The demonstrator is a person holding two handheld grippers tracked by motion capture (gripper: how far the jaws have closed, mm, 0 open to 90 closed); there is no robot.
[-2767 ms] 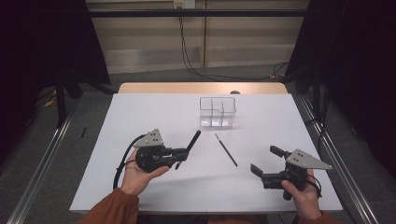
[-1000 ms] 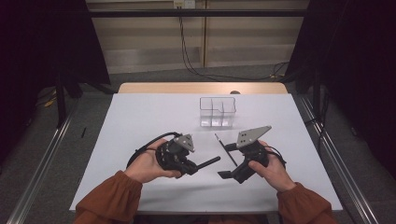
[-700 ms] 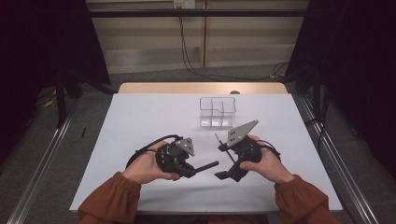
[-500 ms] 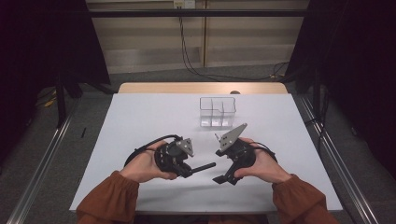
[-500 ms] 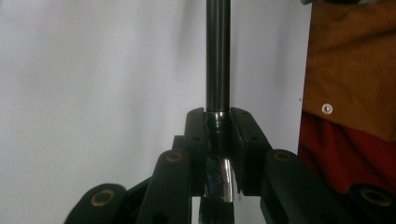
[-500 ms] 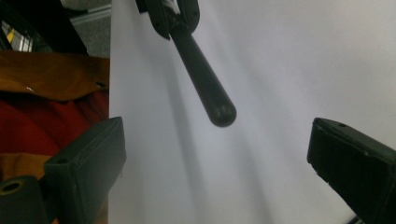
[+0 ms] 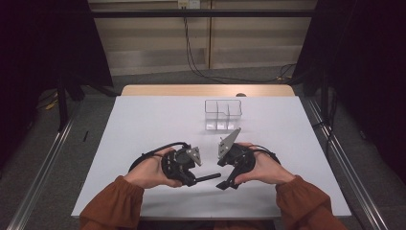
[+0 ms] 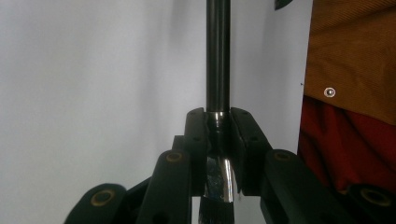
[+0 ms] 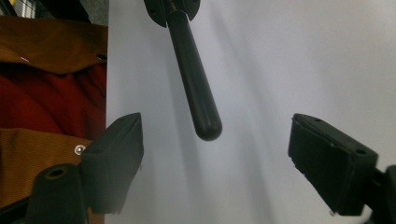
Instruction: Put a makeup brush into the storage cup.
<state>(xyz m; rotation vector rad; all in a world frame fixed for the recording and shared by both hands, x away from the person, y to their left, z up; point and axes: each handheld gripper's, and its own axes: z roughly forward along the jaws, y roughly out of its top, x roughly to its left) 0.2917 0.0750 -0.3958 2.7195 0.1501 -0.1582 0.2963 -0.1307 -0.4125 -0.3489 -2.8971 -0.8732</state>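
My left gripper (image 7: 191, 180) (image 8: 218, 117) is shut on a black rod with a rounded end (image 7: 207, 178) (image 8: 218, 56), which sticks out to the right just above the white table top (image 7: 143, 120). Directly in front of that free end, my right gripper (image 7: 226, 184) (image 9: 215, 130) stands open, its jaws wide to either side of the rod (image 9: 194, 84) without touching it. In the right gripper view the left gripper (image 9: 170, 7) shows at the top edge, holding the rod's other end.
A clear plastic box with compartments (image 7: 223, 114) stands at the back middle of the table. The person's orange sleeves (image 7: 110, 203) come in over the front edge. Dark floor and metal rails lie beyond both sides.
My right gripper has moved left from the table's right side to face the left gripper. The left gripper has turned the rod to point right. A thin black stick on the table is now hidden.
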